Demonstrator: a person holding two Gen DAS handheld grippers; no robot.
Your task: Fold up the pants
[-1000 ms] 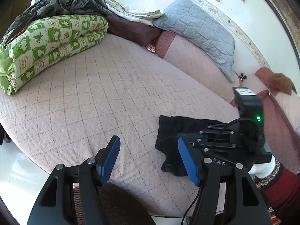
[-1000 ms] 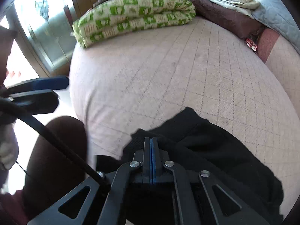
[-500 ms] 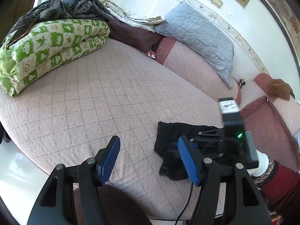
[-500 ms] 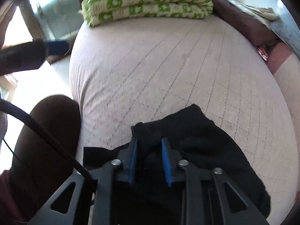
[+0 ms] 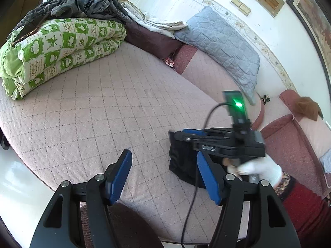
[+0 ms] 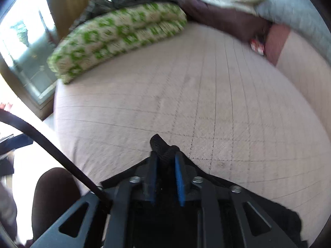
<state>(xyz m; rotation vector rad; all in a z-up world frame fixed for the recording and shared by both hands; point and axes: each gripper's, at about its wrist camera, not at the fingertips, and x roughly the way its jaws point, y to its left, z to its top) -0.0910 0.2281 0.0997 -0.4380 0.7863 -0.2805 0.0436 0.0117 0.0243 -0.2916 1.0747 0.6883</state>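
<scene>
The black pants [image 5: 182, 157] lie bunched on the pink quilted bed [image 5: 99, 111], near its front right edge. My right gripper [image 6: 165, 169] is shut on a fold of the black pants [image 6: 163, 146], which sticks out between its blue pads and is lifted off the bed. In the left wrist view the right gripper [image 5: 175, 133] hovers over the pants with cloth hanging from it. My left gripper [image 5: 163, 173] is open and empty, held above the bed's front edge to the left of the pants.
A folded green-and-white quilt [image 5: 58, 49] with dark clothes [image 5: 78, 6] on top lies at the far left of the bed. A grey-blue pillow [image 5: 225, 43] and maroon cushions [image 5: 153, 41] line the back. A window [image 6: 24, 47] stands left of the bed.
My right gripper opened slightly, then closed on a fold of the pants and lifted it up and away from the bed. My left gripper has stayed open and nearly still.
</scene>
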